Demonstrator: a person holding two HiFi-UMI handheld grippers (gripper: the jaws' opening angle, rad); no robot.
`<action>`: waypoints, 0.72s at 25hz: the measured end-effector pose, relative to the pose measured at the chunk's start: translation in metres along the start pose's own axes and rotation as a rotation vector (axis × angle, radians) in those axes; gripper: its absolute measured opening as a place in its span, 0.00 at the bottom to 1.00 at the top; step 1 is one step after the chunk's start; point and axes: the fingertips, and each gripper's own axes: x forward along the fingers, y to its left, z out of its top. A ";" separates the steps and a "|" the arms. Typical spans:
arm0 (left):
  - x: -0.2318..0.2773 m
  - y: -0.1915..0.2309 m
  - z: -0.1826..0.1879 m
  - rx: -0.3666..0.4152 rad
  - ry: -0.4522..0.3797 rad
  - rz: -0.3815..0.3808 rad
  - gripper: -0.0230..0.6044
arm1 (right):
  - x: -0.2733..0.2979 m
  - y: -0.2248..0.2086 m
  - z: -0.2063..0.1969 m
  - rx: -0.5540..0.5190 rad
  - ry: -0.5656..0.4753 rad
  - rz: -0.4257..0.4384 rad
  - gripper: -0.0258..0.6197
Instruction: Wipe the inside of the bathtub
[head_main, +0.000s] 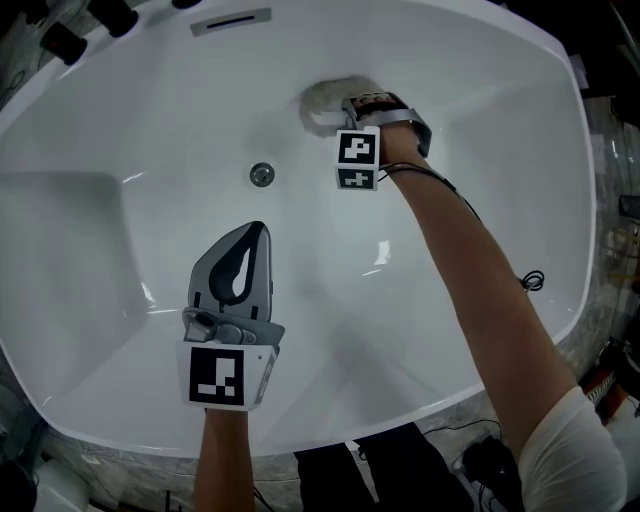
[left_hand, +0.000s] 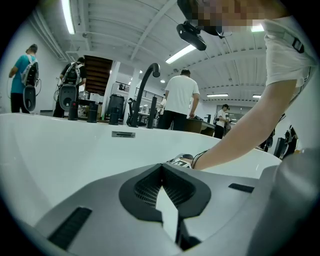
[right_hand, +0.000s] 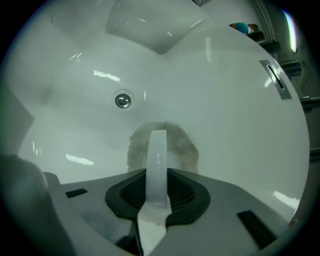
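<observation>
Upper centre, the right gripper (head_main: 348, 106) pinches a white strip on a grey cloth (head_main: 320, 100) held against the white bathtub (head_main: 490, 160). Lower left, the left gripper (head_main: 254, 232) hovers, jaws pressed together and empty.

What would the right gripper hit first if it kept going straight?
The bathtub wall: the right gripper is shut on a grey pad that seems to be pressed against it.

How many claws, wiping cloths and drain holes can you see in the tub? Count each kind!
Claws: 2 (left claw, right claw)
Wiping cloth: 1
Drain hole: 1
Total: 4
</observation>
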 end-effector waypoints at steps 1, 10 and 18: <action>0.001 -0.002 0.000 -0.004 0.001 -0.006 0.05 | -0.002 0.000 -0.003 0.002 0.002 -0.001 0.18; 0.006 0.001 0.006 -0.002 0.003 -0.071 0.05 | -0.006 -0.004 -0.018 0.019 0.063 0.003 0.18; 0.015 0.014 0.000 -0.008 -0.001 -0.081 0.05 | 0.001 0.002 -0.002 -0.004 0.044 0.015 0.18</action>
